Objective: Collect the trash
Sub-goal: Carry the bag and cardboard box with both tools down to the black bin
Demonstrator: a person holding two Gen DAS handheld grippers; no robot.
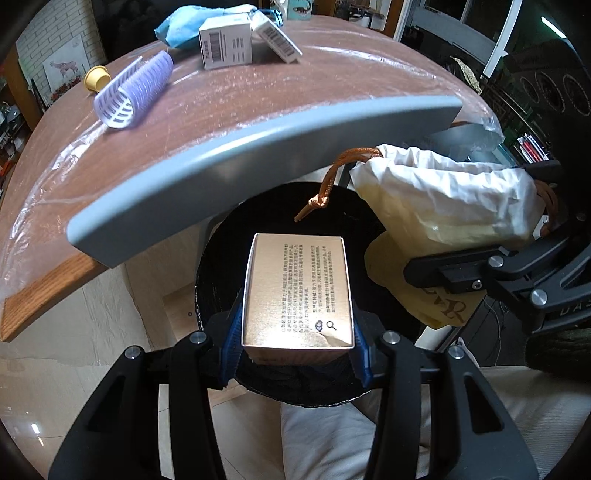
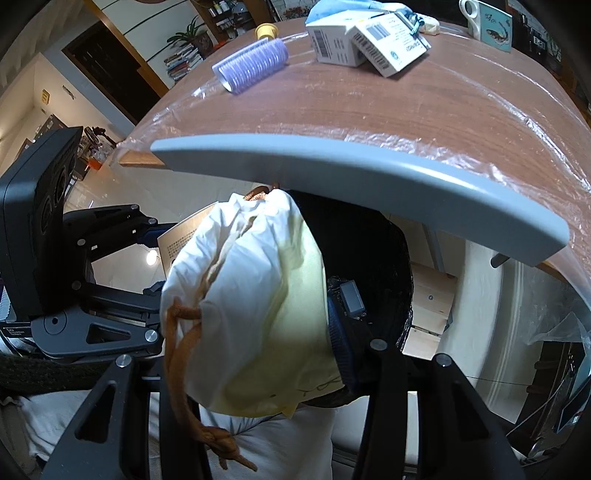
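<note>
a: what do we have in our left gripper (image 1: 295, 332)?

b: its blue pads (image 1: 231, 343) are clamped on both sides of a shiny gold cardboard box with small printed text (image 1: 297, 291), and we hold it right over the round black trash bin (image 1: 218, 266) below the table edge.

a: and our right gripper (image 2: 255, 343)?

b: its jaws are drawn close on a white and pale yellow cloth drawstring pouch (image 2: 255, 295). the pouch's orange cord (image 2: 192, 369) hangs down knotted, and the pouch hides one finger. in the left view that pouch sits just beside the gold box, also above the bin.

a: the surface?

b: we see a brown wooden table under clear plastic film (image 1: 258, 99), with a grey curved chair back (image 1: 258, 166) against its near edge. on it lie a lilac ribbed hair roller (image 1: 135, 88), a small yellow cap (image 1: 96, 78), two white barcoded cartons (image 1: 225, 44) and a crumpled blue bag (image 1: 184, 26). the floor is pale tile (image 1: 110, 295).
</note>
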